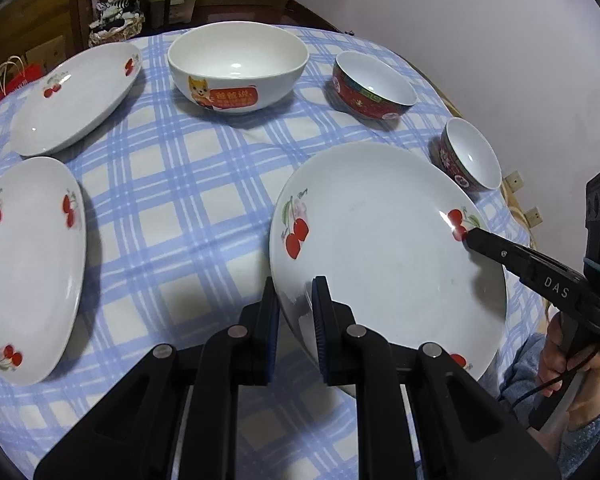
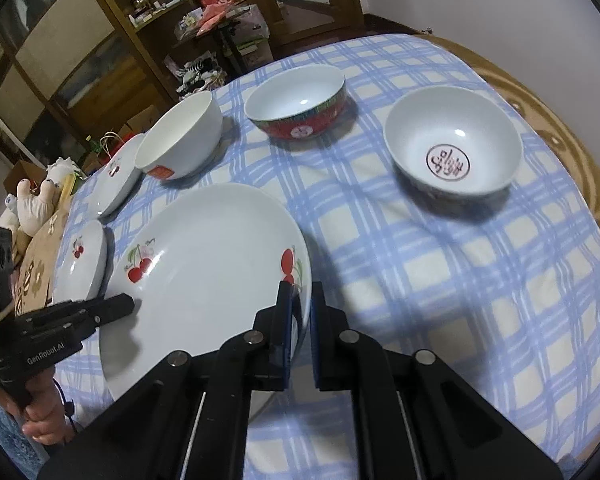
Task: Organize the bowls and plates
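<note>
Gripping cherry plate point(image 1: 380, 240) rim, left claw point(image 1: 296, 304), right claw point(image 2: 300, 308), bowls empty.

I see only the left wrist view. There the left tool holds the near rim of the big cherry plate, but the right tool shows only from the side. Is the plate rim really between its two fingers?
Observer: Yes. In the right wrist view, the right tool has the rim of the big cherry plate between its two pads, one inside the rim and one outside.
Operator: Good. Is something inside the small bowl at the far right?
Observer: Nothing loose. The small bowl has only a round red emblem printed on its bottom.
</note>
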